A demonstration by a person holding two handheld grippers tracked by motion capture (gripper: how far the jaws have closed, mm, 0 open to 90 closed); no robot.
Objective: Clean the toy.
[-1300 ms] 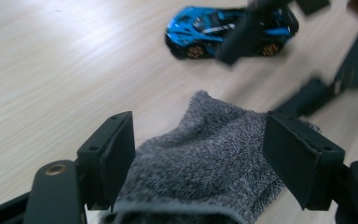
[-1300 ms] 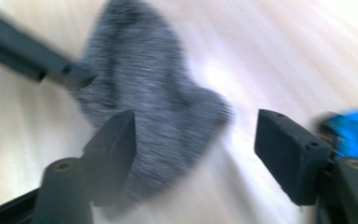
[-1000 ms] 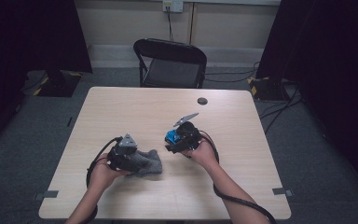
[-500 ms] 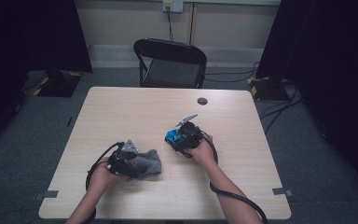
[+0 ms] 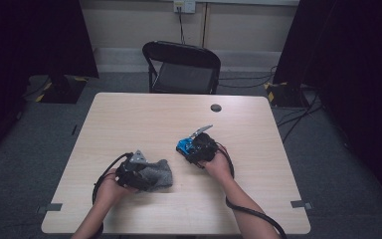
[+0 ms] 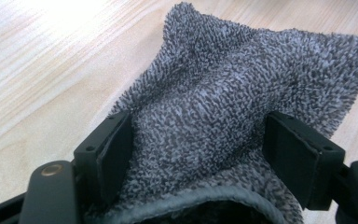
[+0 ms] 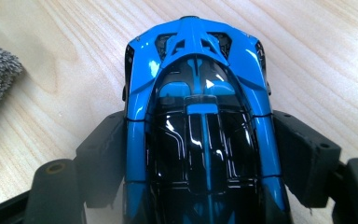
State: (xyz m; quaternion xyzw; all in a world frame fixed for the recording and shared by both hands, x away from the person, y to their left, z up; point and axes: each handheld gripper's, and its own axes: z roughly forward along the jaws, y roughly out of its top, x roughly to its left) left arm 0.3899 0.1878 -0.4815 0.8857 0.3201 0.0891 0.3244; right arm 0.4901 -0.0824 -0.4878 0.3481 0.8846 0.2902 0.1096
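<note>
A grey fuzzy cloth [image 5: 161, 171] lies bunched on the table [image 5: 144, 117] at the front left. My left gripper [image 5: 138, 174] is shut on it. In the left gripper view the cloth [image 6: 223, 84] bulges up between both pads [image 6: 114, 149]. To the right, my right gripper [image 5: 193, 148] holds a blue and black toy car [image 5: 183, 146] low over the wood. In the right gripper view the car [image 7: 198, 79] points away from me. Both pads [image 7: 303, 154] lie against its sides, and the jaws have just been closing on it.
A small dark round thing [image 5: 216, 107] sits near the table's far edge. A black folding chair [image 5: 181, 64] stands behind the table. The grippers' cables trail back along the person's forearms to the front edge.
The right gripper has sunk slightly toward the table with the toy car between its jaws. The left gripper and the cloth have stayed in place.
</note>
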